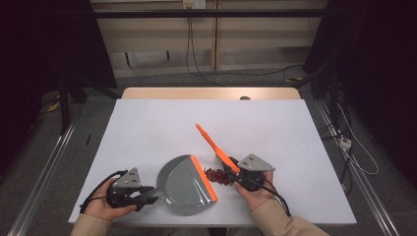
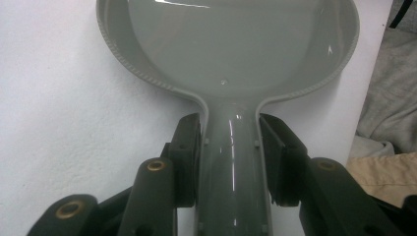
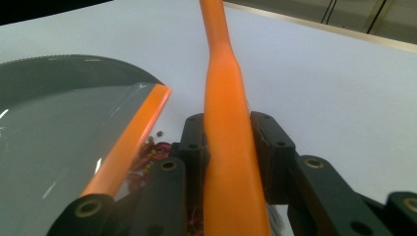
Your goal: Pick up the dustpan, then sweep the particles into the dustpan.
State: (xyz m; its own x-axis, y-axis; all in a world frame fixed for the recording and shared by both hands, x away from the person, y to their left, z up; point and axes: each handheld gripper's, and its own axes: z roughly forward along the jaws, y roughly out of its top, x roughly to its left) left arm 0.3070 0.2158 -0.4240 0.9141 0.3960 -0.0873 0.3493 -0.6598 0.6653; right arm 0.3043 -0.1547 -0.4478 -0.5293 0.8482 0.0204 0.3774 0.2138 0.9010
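Dustpan and brush held over spilled red bits on the white surface (image 1: 147, 123).
The left hand-held gripper (image 1: 146, 195) clamps the grey dustpan (image 1: 184, 184) by its handle; red bits (image 1: 218, 176) lie at its orange lip; the right hand-held gripper (image 1: 235, 173) grasps the orange brush (image 1: 212, 142), handle pointing away.

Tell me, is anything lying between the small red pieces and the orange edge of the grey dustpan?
Nothing visible: the pile of small red pieces lies right beside the orange front lip of the grey plastic dustpan, on bare white table.
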